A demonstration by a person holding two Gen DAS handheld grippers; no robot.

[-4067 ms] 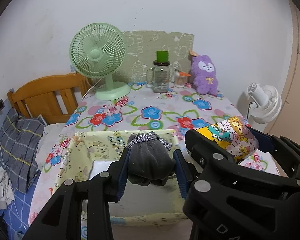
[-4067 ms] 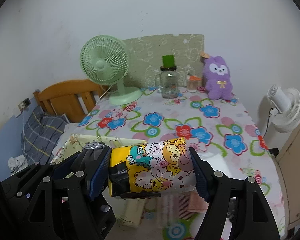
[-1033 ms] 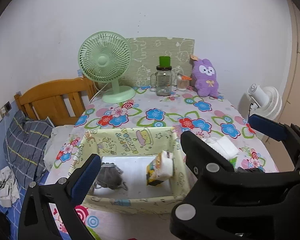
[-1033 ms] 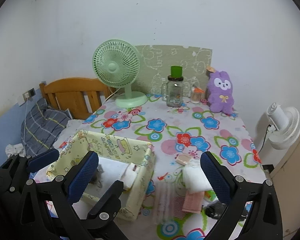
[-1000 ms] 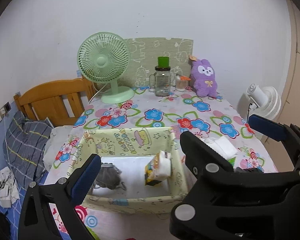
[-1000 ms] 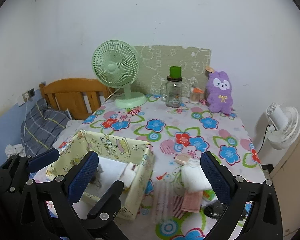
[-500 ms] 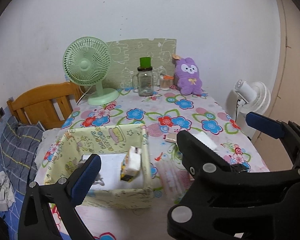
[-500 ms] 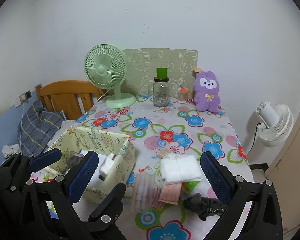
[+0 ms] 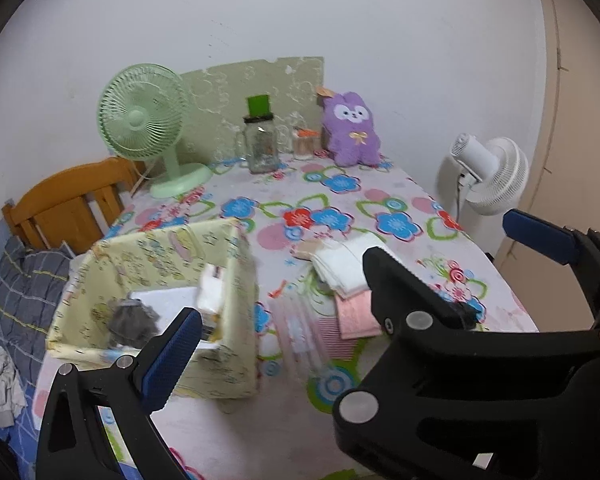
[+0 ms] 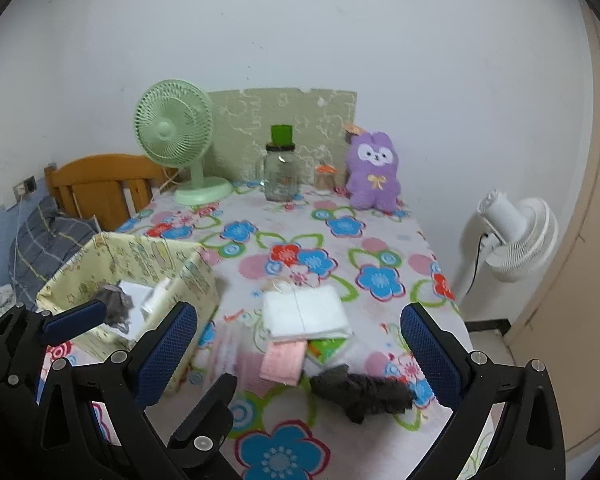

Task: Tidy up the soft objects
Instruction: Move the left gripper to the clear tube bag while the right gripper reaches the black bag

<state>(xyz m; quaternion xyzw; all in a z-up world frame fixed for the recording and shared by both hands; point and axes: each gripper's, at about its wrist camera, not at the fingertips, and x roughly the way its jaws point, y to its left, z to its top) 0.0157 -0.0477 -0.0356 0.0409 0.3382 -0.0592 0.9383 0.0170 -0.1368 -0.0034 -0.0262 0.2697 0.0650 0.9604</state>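
Both views had swung rightward off the bin (image 10: 148, 264); left claw (image 9: 352, 296) and right claw (image 10: 300, 356) were wide apart, empty, above dark sock (image 10: 364, 394) on bench (image 10: 300, 236).

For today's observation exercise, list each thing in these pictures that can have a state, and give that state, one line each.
left gripper: open, holding nothing
right gripper: open, holding nothing
fabric storage box: open-topped, holds a grey sock and a packet
dark sock: crumpled, loose on the table
white folded cloth: folded flat, resting partly on the pink cloth
pink cloth: flat on the table
glass jar: upright, lid on
purple plush: upright
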